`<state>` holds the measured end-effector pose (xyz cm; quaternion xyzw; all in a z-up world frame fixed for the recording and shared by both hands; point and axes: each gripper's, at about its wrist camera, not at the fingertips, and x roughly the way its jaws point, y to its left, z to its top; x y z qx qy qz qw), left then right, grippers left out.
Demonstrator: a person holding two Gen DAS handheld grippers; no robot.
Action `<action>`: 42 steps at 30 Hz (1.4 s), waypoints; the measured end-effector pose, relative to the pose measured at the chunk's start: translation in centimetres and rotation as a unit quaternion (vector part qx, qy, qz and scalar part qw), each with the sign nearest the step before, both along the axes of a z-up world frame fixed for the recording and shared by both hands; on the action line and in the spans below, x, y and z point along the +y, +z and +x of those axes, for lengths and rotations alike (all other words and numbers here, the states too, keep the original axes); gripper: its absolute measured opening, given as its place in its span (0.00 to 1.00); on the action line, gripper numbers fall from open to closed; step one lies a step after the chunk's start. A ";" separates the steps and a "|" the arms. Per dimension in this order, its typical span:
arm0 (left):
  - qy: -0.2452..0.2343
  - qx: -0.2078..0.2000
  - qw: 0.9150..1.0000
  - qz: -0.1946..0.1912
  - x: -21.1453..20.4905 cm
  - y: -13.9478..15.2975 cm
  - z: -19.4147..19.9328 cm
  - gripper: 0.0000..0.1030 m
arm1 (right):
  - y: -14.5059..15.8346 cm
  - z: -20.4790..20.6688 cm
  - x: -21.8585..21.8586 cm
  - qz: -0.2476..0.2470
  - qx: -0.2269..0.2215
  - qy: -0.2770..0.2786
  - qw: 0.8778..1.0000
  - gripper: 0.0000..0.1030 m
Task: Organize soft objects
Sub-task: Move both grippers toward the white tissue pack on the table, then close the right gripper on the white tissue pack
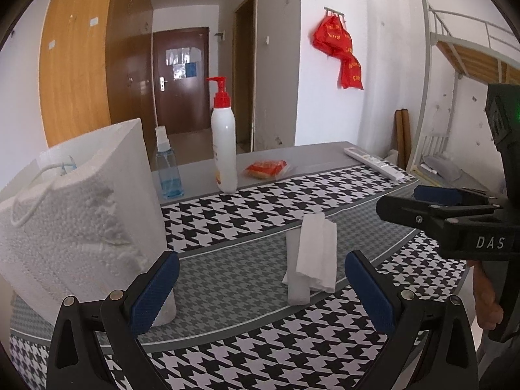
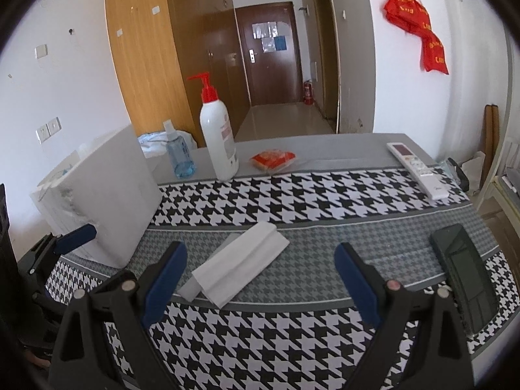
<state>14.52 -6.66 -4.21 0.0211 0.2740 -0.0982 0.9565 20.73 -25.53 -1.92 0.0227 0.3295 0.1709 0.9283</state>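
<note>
tissue [image 2: 239, 261] – soft matt paper | foam box [image 1: 74, 208] – rough, pitted | tablecloth [image 2: 292, 341] – woven cloth

Setting: dormitory room | evidence: metal loft bed frame [image 1: 461, 45]; wooden wardrobe [image 2: 146, 58]; entry door [image 2: 271, 53] down corridor; houndstooth-cloth table [image 2: 292, 188]

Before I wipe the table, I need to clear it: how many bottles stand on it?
2. The tall white pump bottle with a red top stands at the far edge of the patterned cloth; the small blue spray bottle is just left of it. The foam box may hide others.
</note>
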 end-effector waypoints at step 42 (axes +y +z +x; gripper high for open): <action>-0.055 0.087 0.994 0.027 -2.1 -3.8 3.1 0.97 | -4.5 5.1 1.6 -0.010 0.083 0.020 0.996 0.91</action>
